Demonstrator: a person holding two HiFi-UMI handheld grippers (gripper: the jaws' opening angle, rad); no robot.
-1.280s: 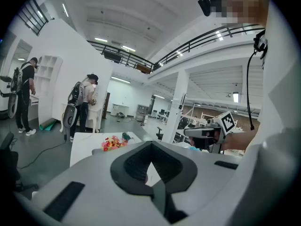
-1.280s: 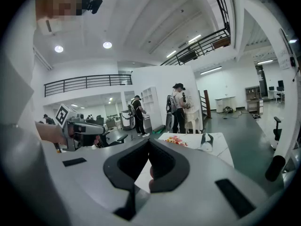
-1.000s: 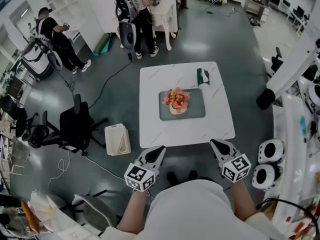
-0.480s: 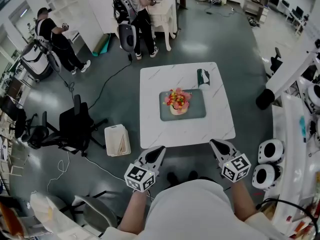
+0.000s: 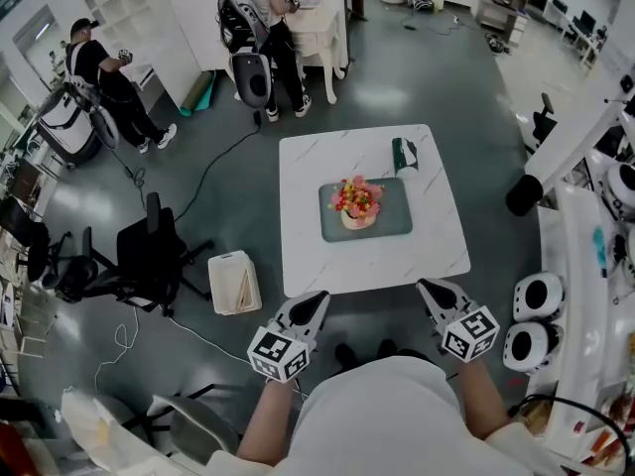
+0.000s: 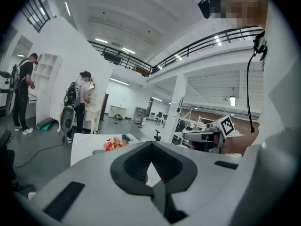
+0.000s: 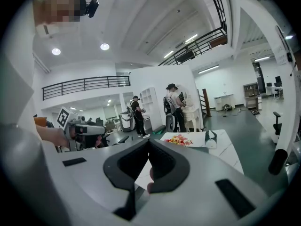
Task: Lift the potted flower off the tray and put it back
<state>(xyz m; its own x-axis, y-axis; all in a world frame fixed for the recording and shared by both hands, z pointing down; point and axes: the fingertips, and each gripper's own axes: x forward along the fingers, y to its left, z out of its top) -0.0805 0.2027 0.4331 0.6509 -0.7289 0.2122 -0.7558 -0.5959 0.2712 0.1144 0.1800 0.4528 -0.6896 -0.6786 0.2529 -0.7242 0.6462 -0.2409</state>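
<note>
Both claws clenched shut, nothing in them: left gripper (image 5: 317, 297) and right gripper (image 5: 427, 286) hang short of the table's (image 5: 308, 256) near edge, well apart from the target. Flower (image 5: 354, 196) stands upright in its pot (image 5: 355, 218), a bit left of middle on the tray (image 5: 395, 224), centre of table. My read: small and likely light, but top-heavy with the blooms. Pot wall looks rigid, maybe smooth, so it could slip. Petals are soft and would crush. Take the pot body below the blooms, one jaw each side, never the flowers. Open first, lift straight up, keep it level. Green-black thing (image 5: 403, 154) just beyond the tray's far right corner, clear of the approach
</note>
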